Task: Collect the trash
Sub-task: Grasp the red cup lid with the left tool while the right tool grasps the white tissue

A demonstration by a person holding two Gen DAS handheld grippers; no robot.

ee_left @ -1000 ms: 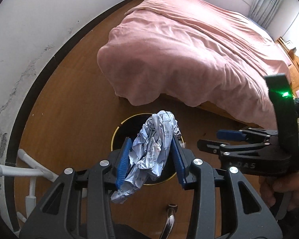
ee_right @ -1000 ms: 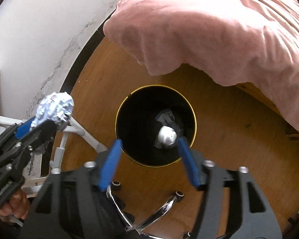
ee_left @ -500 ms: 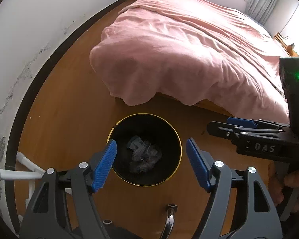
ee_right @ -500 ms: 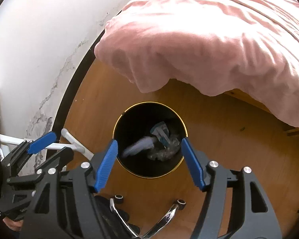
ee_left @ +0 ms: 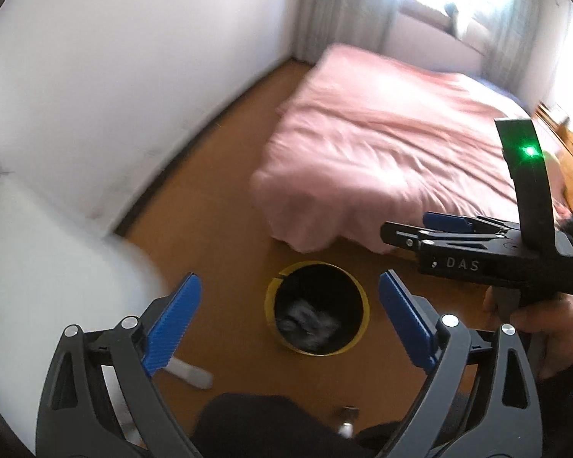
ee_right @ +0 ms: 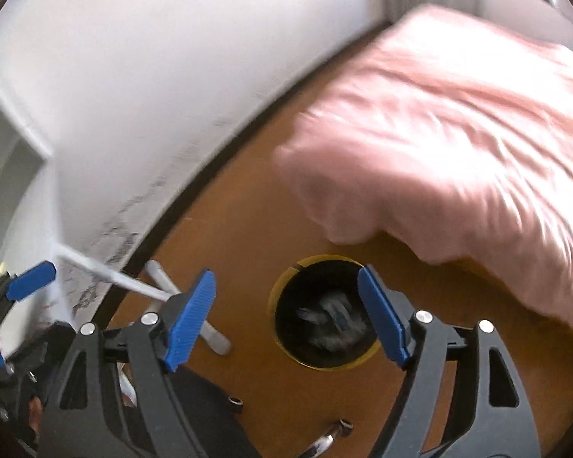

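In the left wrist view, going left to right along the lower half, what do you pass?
Left finger pad → bin → right finger pad → right gripper, held in a hand.

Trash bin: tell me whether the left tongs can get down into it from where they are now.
Probably yes. The left tongs are open and hold nothing, and the bin stands open-topped on the floor between their tips, with only crumpled trash inside. The right tongs are off to the side, not over it.
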